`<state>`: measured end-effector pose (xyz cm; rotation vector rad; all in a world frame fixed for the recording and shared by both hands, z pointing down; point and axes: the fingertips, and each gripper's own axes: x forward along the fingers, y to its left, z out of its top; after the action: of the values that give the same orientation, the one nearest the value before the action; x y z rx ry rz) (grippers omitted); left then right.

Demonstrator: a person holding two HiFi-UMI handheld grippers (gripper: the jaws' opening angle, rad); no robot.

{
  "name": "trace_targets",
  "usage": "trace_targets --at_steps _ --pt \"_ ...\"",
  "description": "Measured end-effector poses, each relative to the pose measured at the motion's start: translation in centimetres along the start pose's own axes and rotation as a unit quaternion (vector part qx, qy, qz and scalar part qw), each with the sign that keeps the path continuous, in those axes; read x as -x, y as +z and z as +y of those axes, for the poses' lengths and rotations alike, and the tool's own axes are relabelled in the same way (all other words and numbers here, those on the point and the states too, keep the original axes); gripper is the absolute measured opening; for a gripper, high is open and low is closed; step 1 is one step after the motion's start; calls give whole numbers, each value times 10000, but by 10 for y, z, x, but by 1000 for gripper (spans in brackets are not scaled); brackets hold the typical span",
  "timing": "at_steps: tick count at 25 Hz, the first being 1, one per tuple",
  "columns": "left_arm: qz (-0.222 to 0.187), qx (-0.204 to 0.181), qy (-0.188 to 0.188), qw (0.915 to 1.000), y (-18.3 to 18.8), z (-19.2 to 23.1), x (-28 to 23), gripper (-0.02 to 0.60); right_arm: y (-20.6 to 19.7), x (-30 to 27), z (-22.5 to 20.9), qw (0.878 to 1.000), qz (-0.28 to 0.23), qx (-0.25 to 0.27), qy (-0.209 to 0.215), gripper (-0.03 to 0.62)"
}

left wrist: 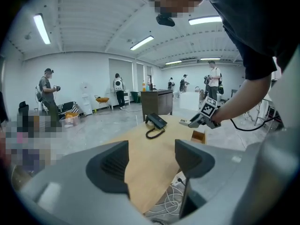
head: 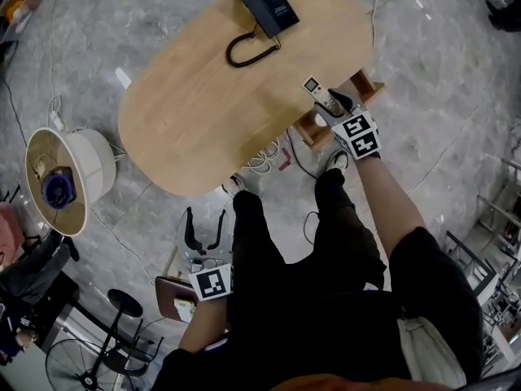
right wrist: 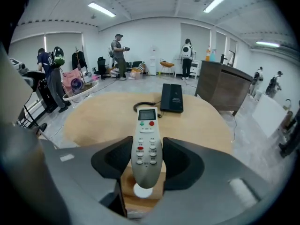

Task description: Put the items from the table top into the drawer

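Right tool (right wrist: 146, 161) is clamped on the remote (right wrist: 146, 142). Both jaws press its sides around the lower button rows, buttons up, screen end sticking out forward.

In the head view your right tool (head: 328, 104) sits at the near edge of the bench (head: 187, 112). The remote (head: 316, 90) is right at that edge, next to the open drawer (head: 312, 127). The right gripper view agrees: the remote's butt end hangs above the drawer (right wrist: 126, 184) and its screen end reaches out over the bench (right wrist: 93, 116). Can't tell whether the remote touches the wood. A white disc (right wrist: 142, 190) lies in the drawer, directly under the remote's butt end.

Left tool (left wrist: 152, 161): jaws apart, nothing between them. It looks across at the bench (left wrist: 140, 144) from well back. In the head view the left tool (head: 203, 230) hangs low beside your left leg, over the floor, well apart from the bench.

The phone (head: 267, 5) sits at the far end of the bench, with its coiled cord (head: 248, 51) looping toward the middle. It is well apart from the remote. It also shows past the remote's tip in the right gripper view, phone (right wrist: 171, 97).

Loose cables (head: 264, 157) lie on the floor under the near bench edge, just beside the drawer.
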<state>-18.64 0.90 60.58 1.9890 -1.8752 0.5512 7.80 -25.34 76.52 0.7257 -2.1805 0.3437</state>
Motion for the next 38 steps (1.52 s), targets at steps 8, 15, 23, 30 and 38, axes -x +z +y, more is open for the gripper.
trace_targets --at_steps 8,15,23,30,38 --pt "121 -155 -252 9995 7 -40 -21 316 -74 15 -67 9981 554 -98 -232 232" --pt "201 -265 -373 9988 12 -67 -38 316 -124 3 -89 9933 1041 485 106 232" --pt "380 -343 -428 9978 9 -86 -48 315 -167 -33 -72 9608 1683 1917 1089 232" --pt "436 -396 -413 9974 7 -95 -59 313 -191 -68 -72 9415 2051 2272 1409 232" --pt "606 -381 -226 9972 -4 -91 -58 308 -214 -100 -74 9267 2436 2343 1645 232"
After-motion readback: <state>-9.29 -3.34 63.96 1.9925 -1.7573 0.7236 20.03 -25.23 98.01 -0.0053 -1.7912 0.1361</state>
